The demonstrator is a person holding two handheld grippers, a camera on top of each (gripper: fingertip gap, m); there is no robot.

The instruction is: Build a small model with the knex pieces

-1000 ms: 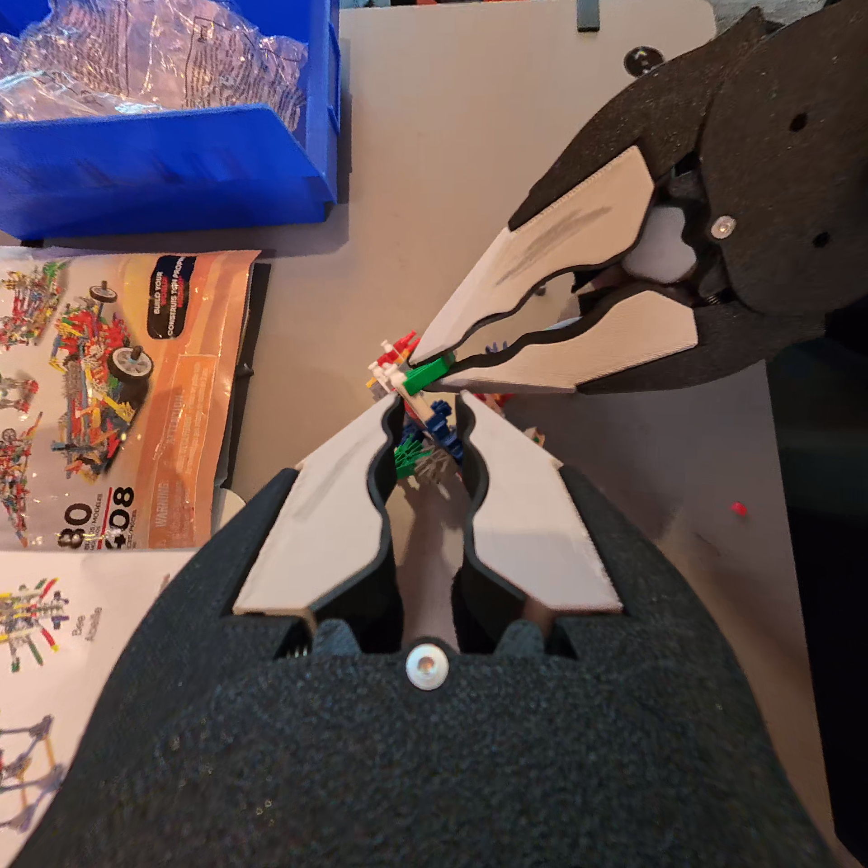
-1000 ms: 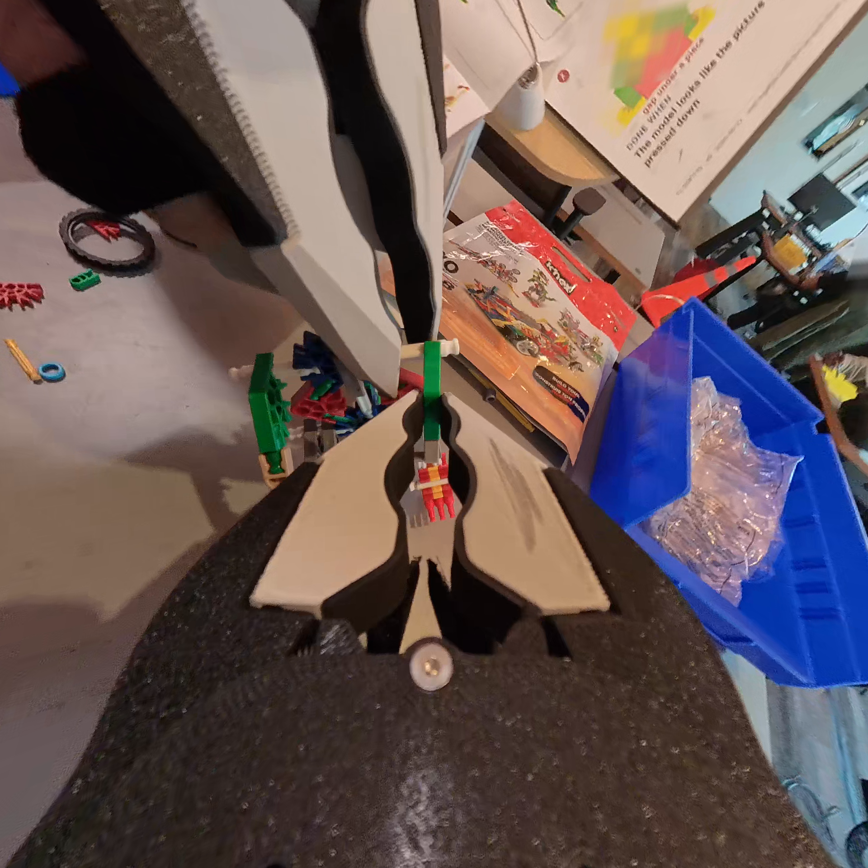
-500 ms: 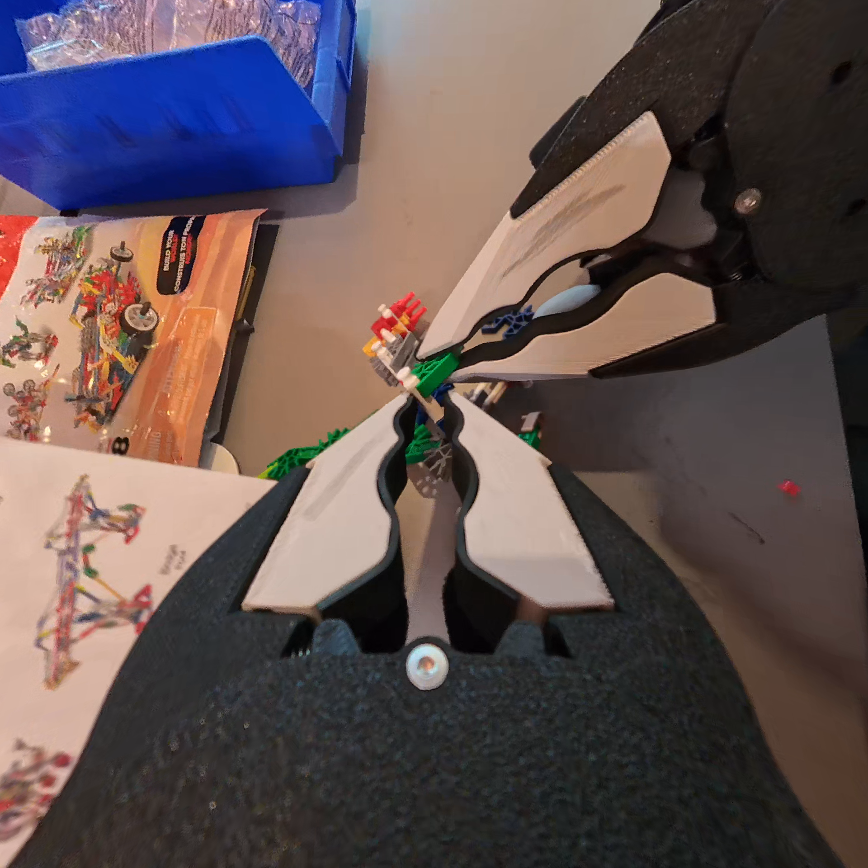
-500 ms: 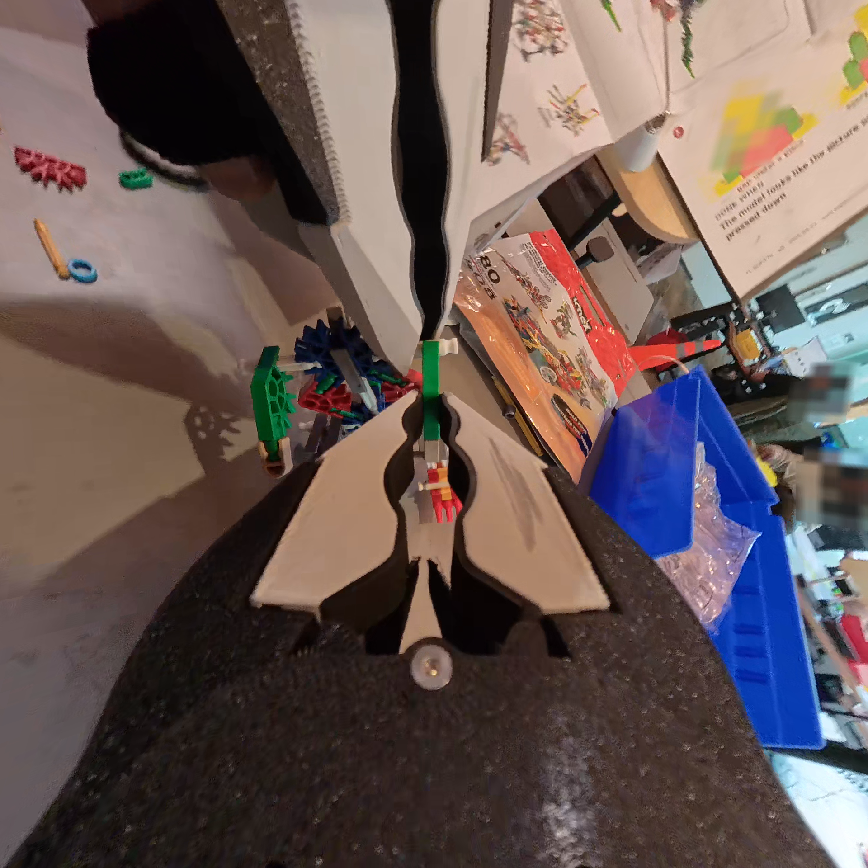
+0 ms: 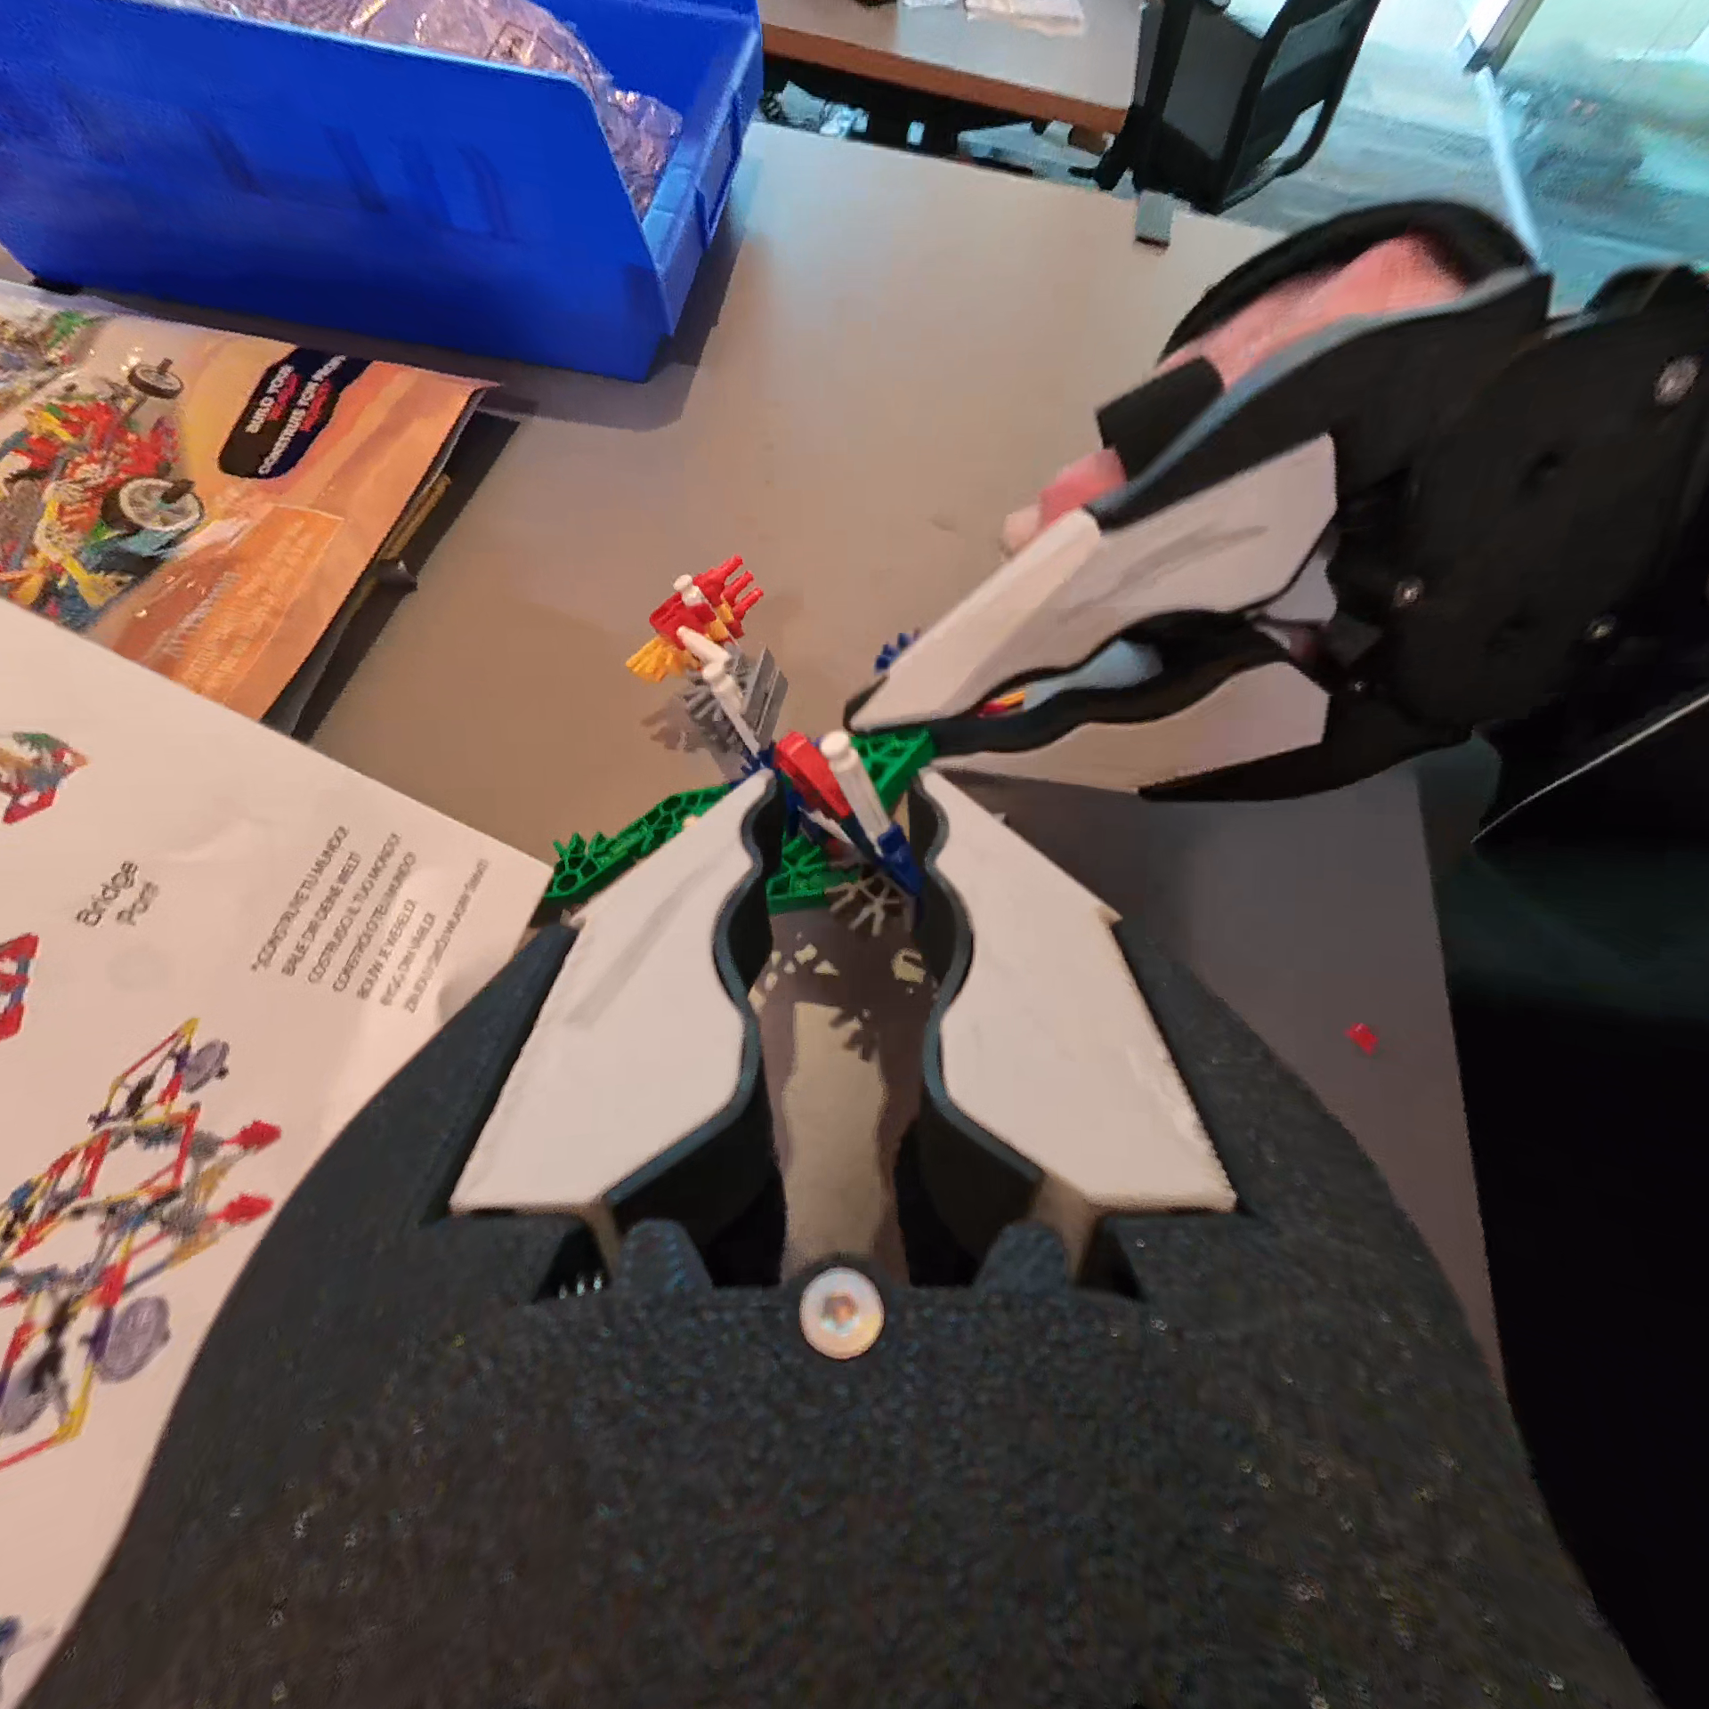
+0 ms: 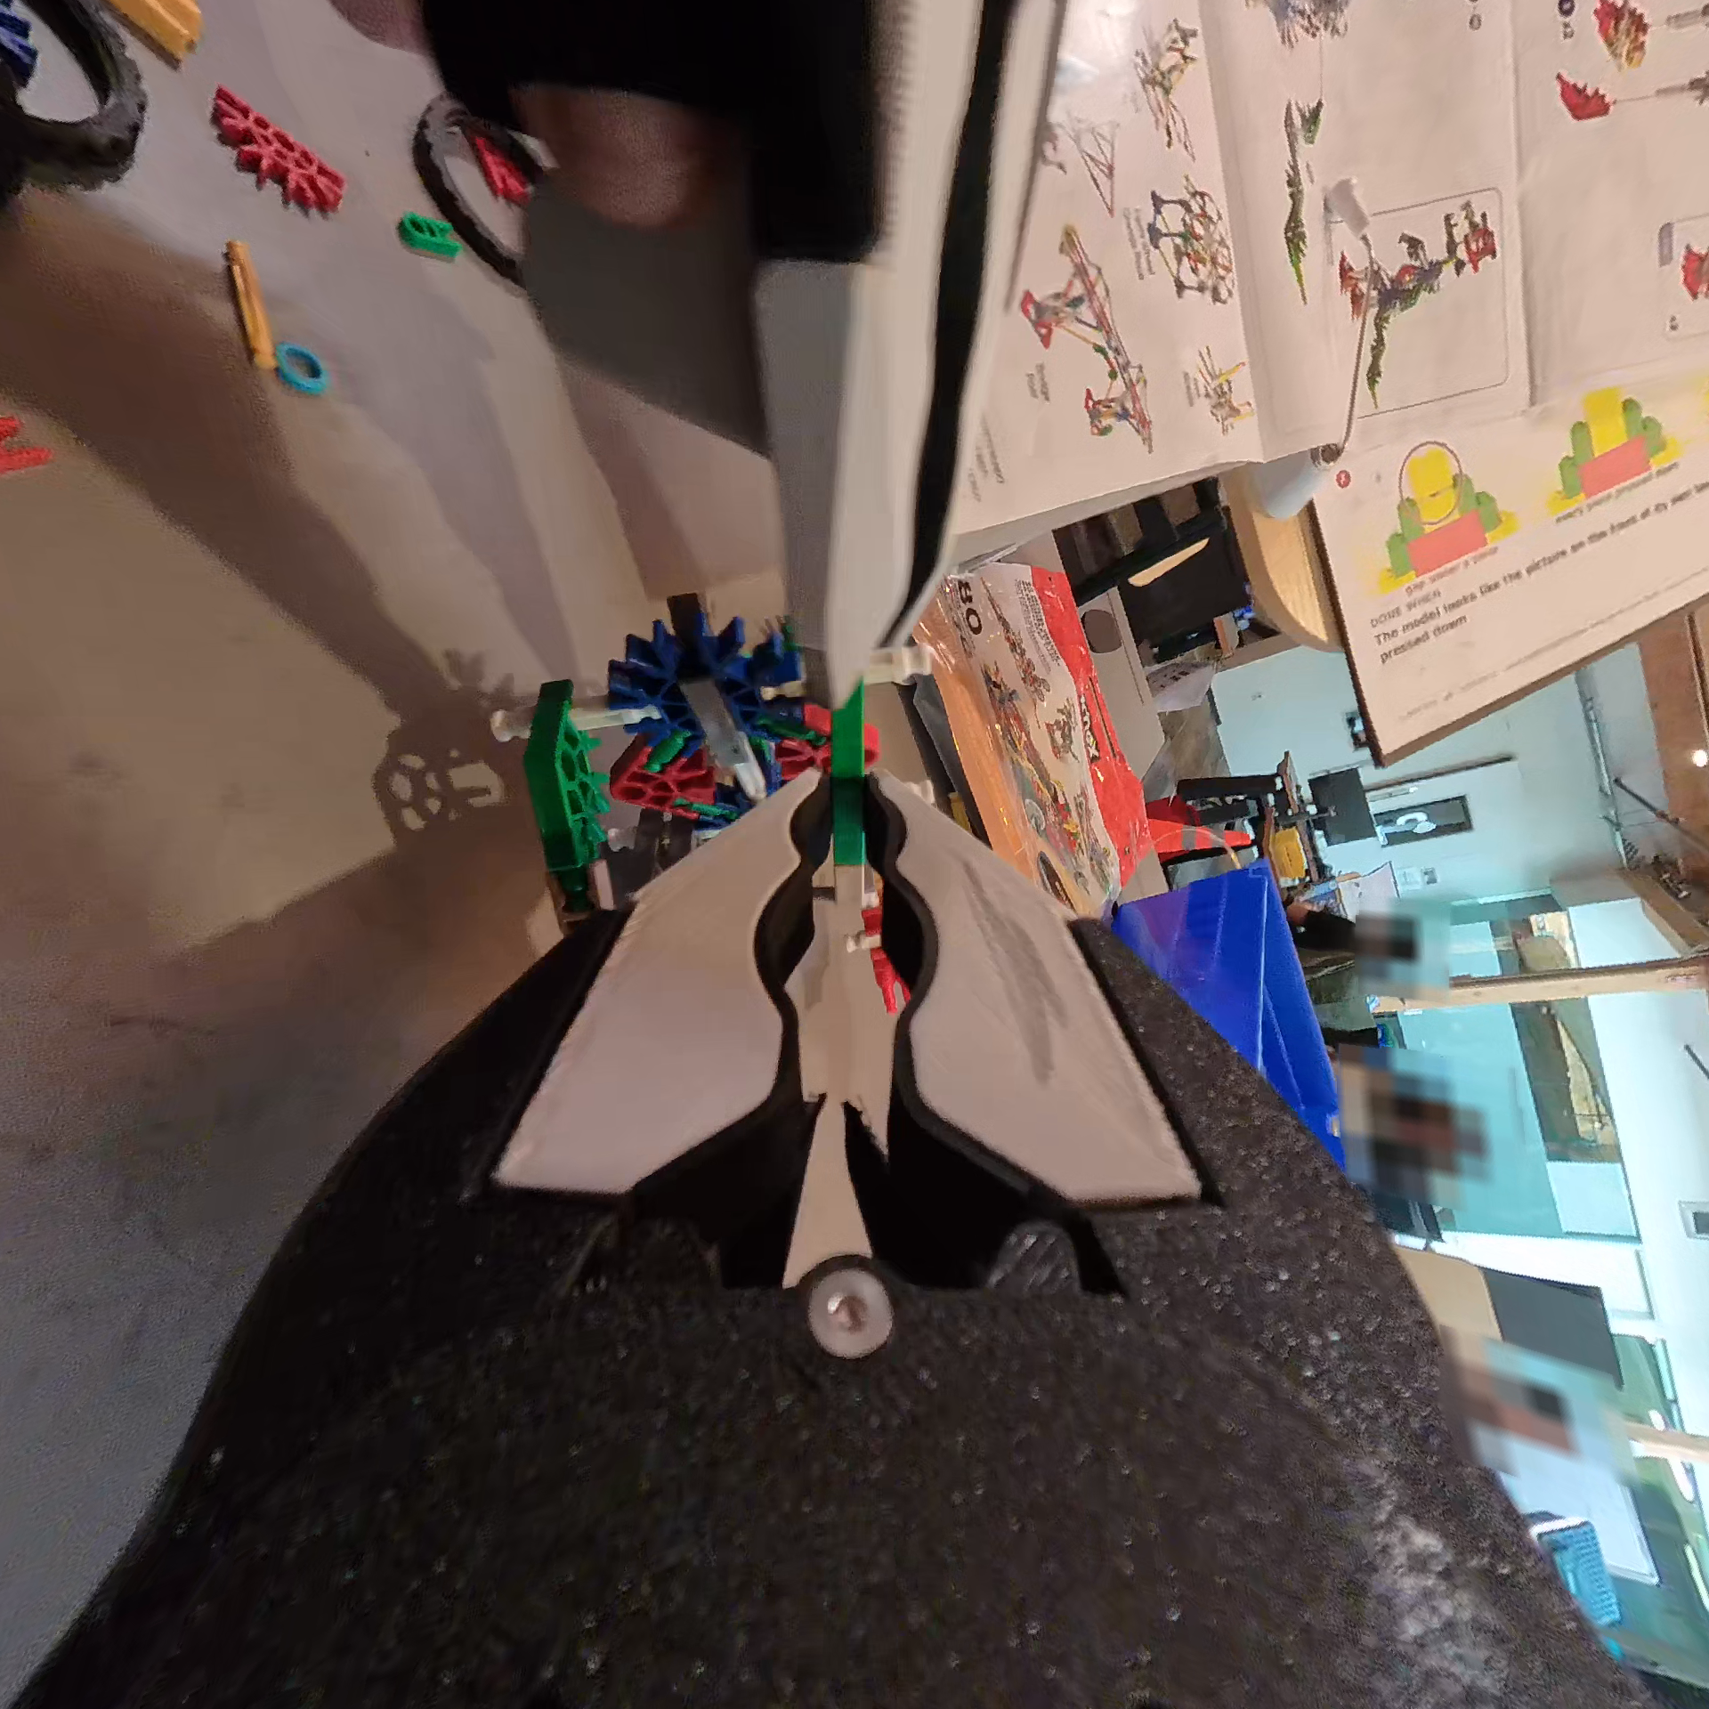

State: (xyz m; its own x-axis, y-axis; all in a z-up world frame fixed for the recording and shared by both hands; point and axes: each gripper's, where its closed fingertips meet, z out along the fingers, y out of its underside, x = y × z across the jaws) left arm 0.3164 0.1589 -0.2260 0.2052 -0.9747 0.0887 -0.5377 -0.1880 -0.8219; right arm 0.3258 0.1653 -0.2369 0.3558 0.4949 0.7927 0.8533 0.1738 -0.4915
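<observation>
Toy model (image 5: 814, 814) of small plastic rods and connectors, in green, red, blue, white and grey, was at the middle of both frames, and we saw it between the two pairs of tongs. In the left wrist view our left tongs (image 5: 842, 795) stood apart, with their tips on either side of the model's red and white pieces; we could not tell if the tips pressed on it. A green connector plate (image 5: 638, 842) of the model showed just beside the left finger.

Our right tongs (image 6: 843, 786) were clamped on a thin green piece (image 6: 847, 795) of the model, seen edge-on in the right wrist view. In the left wrist view the same tongs (image 5: 888, 731) came in from the right of the frame and met the model at its green corner.

We saw the model low over the grey table (image 5: 888, 370); whether it touched the table we could not tell. At the upper left of the left wrist view stood a blue bin (image 5: 370, 176) with clear plastic bags inside, below it lay a printed toy bag (image 5: 213, 509), and an instruction sheet (image 5: 185, 971) lay at the left edge. In the right wrist view loose pieces lay at the upper left of the frame: a red connector (image 6: 277, 162), a yellow rod (image 6: 250, 301) and a blue ring (image 6: 302, 367).
</observation>
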